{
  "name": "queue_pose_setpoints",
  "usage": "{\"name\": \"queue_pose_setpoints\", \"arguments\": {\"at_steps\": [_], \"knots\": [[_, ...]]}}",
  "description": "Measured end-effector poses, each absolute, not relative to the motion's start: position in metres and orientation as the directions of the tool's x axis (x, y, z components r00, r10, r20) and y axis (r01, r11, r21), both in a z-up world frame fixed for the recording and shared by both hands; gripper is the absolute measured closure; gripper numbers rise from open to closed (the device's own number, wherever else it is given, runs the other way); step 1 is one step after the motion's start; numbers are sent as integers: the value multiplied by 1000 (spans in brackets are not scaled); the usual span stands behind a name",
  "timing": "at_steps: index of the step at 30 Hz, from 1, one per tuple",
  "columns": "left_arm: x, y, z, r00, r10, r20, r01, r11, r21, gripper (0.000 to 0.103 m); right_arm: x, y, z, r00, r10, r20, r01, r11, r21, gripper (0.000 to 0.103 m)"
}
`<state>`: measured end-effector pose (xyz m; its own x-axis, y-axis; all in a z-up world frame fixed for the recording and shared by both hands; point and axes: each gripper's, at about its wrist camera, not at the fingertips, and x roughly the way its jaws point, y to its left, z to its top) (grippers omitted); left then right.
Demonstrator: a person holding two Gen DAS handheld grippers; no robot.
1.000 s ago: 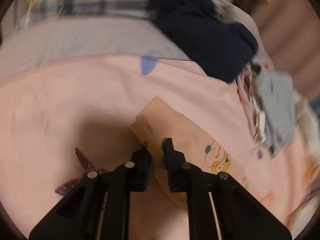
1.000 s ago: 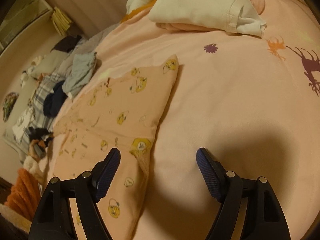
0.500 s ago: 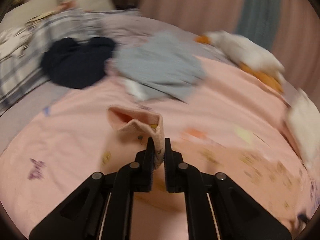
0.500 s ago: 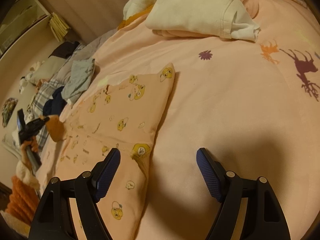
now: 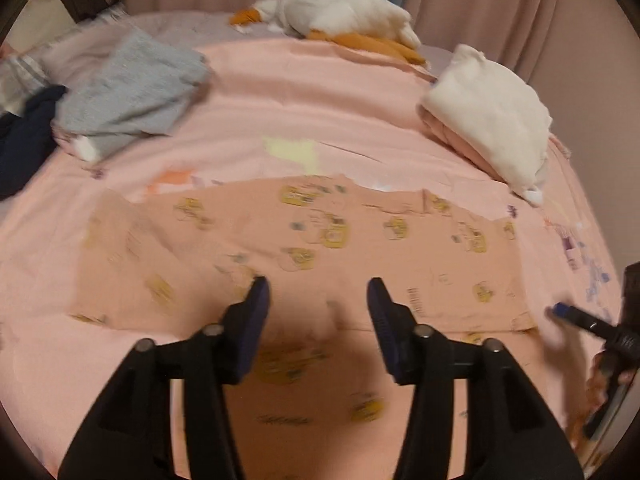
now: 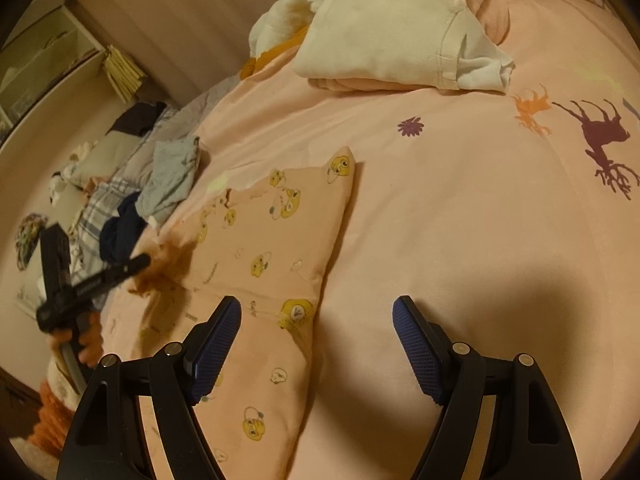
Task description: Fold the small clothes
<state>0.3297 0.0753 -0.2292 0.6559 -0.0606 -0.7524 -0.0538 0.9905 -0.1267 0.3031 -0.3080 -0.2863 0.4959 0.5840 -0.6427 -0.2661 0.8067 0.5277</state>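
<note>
A small peach garment printed with yellow cartoon animals lies spread on the pink bed cover; it also shows in the right wrist view. My left gripper is open and empty just above its near part, with one sleeve end folded over onto the body at the left. My right gripper is open and empty, hovering over the garment's right edge. The left gripper also shows in the right wrist view at the garment's far end.
A folded cream and pink pile lies at the back right, also in the right wrist view. A grey garment and a navy one lie at the left. A white and orange plush duck lies at the back.
My left gripper carried the garment's sleeve end across, then opened and let it go on the garment. The right gripper has stayed open and nearly still.
</note>
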Motion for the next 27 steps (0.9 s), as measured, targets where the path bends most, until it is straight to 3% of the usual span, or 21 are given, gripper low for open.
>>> {"name": "queue_pose_setpoints", "arguments": {"at_steps": [1, 4, 7, 10, 14, 16, 18, 19, 23, 27], "knots": [[320, 78, -228, 656, 2, -755, -93, 993, -78, 33, 303, -308, -286, 494, 586, -642, -266, 806, 529, 25], [302, 109, -232, 623, 72, -779, -163, 986, -38, 30, 303, -304, -287, 495, 568, -658, -259, 819, 512, 25], [281, 150, -244, 590, -28, -807, -224, 954, -197, 30, 305, -298, -290, 489, 556, -673, -247, 827, 504, 25], [258, 191, -263, 575, -179, -798, -336, 838, -431, 29, 307, -293, -292, 478, 532, -699, -219, 843, 492, 25], [226, 218, -277, 672, -219, -707, -411, 684, -602, 28, 300, -284, -282, 498, 487, -717, -176, 867, 467, 25], [221, 217, -279, 697, -167, -697, -422, 690, -587, 29, 291, -282, -275, 514, 485, -708, -156, 864, 478, 25], [231, 201, -278, 606, -148, -781, -390, 801, -455, 30, 274, -274, -268, 511, 501, -698, -144, 851, 505, 25], [232, 197, -280, 604, -157, -781, -354, 826, -439, 29, 269, -272, -267, 509, 509, -694, -143, 845, 515, 25], [221, 186, -299, 665, -184, -724, -297, 824, -482, 28, 232, -251, -251, 552, 544, -631, -135, 806, 576, 25], [224, 163, -296, 639, -222, -737, -188, 884, -429, 28, 219, -207, -247, 532, 583, -614, -195, 790, 581, 25]]}}
